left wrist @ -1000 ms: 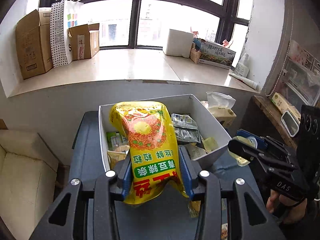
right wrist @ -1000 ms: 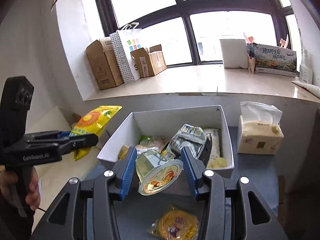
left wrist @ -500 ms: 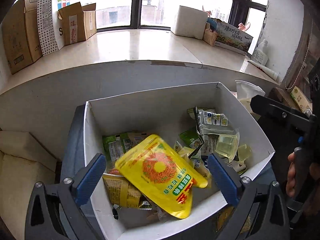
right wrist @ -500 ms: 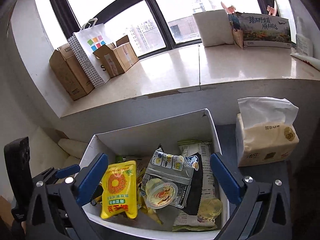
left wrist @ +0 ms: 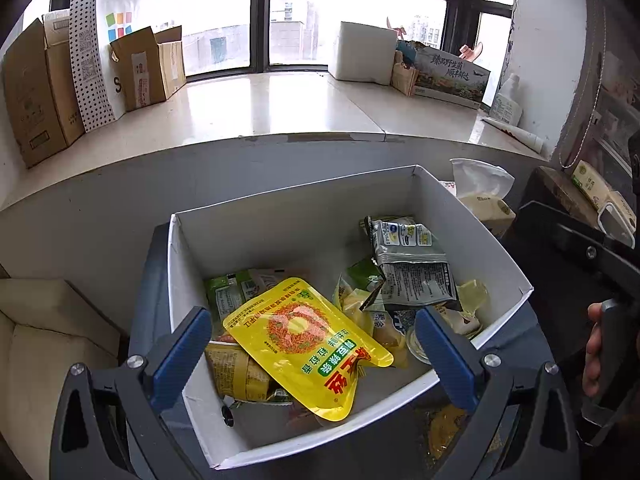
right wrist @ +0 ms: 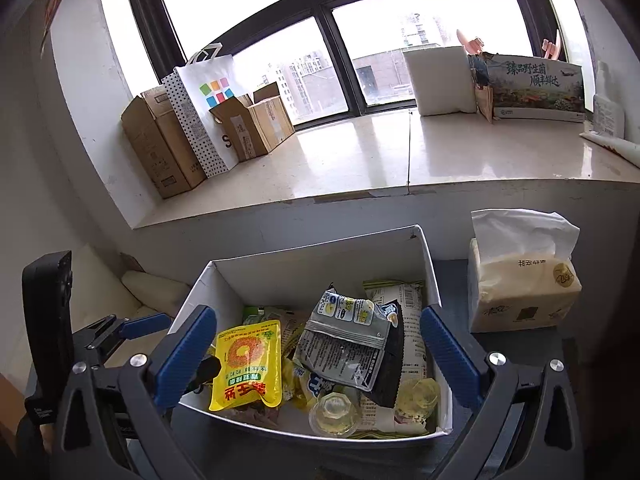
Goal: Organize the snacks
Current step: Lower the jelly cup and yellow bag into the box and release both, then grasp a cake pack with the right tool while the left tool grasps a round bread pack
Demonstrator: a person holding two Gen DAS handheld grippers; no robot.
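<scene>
A white open box on a dark table holds several snack packets. A yellow snack bag lies flat on top at the box's left. A grey-blue packet lies at the right, and a clear jelly cup rests near the front wall. My left gripper is open and empty above the box's near edge. My right gripper is open and empty above the box's front. The left gripper also shows at the left of the right wrist view.
A tissue pack stands right of the box. Another snack packet lies on the table in front of the box. Cardboard boxes and a paper bag stand on the window ledge. A beige cushion is at left.
Both grippers opened over the box. The yellow bag dropped from my left gripper and the jelly cup from my right; both now lie in the box. Both grippers have pulled back slightly.
</scene>
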